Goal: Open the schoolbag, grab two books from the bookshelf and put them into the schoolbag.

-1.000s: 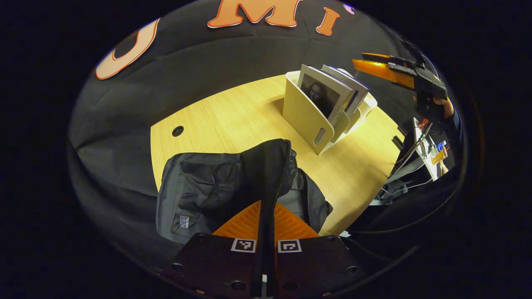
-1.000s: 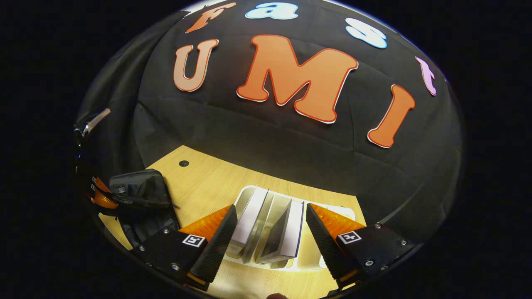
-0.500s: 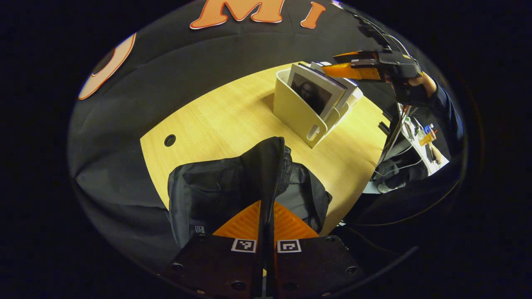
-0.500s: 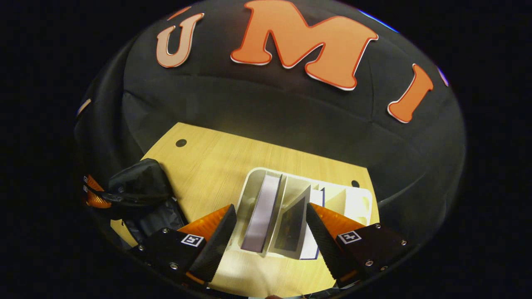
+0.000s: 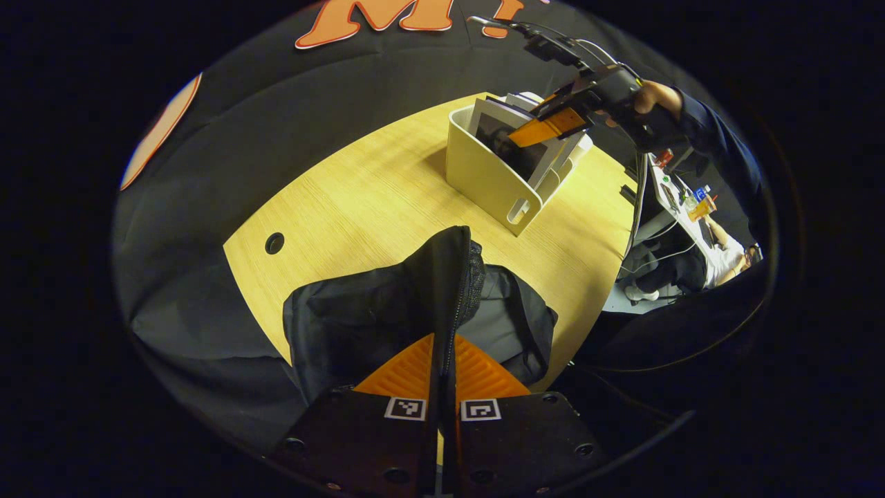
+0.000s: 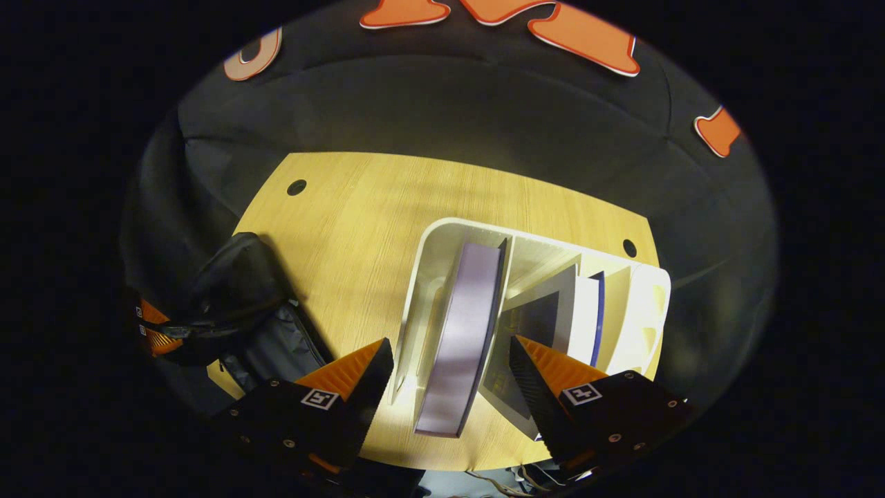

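**Right claw straddles the first book; left claw holds the bag mouth up**

I start at the left. My left claw (image 5: 442, 366) is closed on the zipper edge of the schoolbag (image 5: 387, 311). Both fingers press on this black fabric and lift it into a ridge, so the grey inside of the bag is open beside it. The bag lies at the near-left corner of the desk (image 5: 359, 200), well apart from the bookshelf (image 5: 484, 176).

Moving right, the white bookshelf stands on the desk with its slots open upward. In the right gripper view the first book (image 6: 460, 332) stands on edge in the leftmost slot, and its long axis runs away from me, almost in line with my fingers. A second book (image 6: 546, 311) leans in the next slot.

My right claw (image 6: 449, 377) is wide open and holds nothing. Its left finger is outside the left wall of the bookshelf, and its right finger is over the slot with the second book, so the first book lies between them and below. This hand is clearly the nearer one to the books. I judge that the next move is to lower and close across the thin side of the book. The shelf wall sits between the fingers too, and this could spoil the grip.
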`<action>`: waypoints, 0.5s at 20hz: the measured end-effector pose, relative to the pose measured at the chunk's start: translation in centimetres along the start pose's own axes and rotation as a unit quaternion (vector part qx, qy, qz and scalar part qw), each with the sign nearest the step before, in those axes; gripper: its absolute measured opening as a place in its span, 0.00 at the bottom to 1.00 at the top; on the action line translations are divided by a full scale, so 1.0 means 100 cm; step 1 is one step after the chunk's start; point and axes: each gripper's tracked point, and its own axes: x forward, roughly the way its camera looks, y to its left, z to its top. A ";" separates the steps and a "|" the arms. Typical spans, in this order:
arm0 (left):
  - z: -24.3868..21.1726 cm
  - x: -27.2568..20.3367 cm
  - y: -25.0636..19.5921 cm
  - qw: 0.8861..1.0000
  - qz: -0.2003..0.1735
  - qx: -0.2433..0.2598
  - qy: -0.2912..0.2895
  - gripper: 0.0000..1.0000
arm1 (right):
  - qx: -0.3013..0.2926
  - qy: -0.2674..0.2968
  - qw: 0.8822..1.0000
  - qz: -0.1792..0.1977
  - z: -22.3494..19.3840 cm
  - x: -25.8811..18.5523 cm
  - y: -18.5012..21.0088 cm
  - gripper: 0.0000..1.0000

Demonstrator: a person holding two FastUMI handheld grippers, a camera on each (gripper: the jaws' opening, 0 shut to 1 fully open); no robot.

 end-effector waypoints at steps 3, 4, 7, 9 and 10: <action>0.002 -0.001 0.005 1.000 0.003 0.003 0.001 0.05 | 0.026 0.033 0.999 0.004 -0.001 0.010 -0.004 1.00; 0.001 0.000 0.003 1.000 0.000 0.004 0.001 0.04 | 0.036 0.043 0.998 0.002 -0.001 0.011 -0.004 0.95; 0.001 0.003 0.004 1.000 -0.001 0.005 0.002 0.05 | 0.058 0.068 0.996 0.013 -0.003 0.021 0.001 0.75; 0.001 0.004 0.003 1.000 -0.003 0.007 0.002 0.05 | 0.073 0.078 0.994 0.012 -0.004 0.025 0.002 0.63; 0.002 0.004 0.003 1.000 -0.003 0.008 0.001 0.05 | 0.076 0.081 0.994 0.009 -0.004 0.028 0.003 0.58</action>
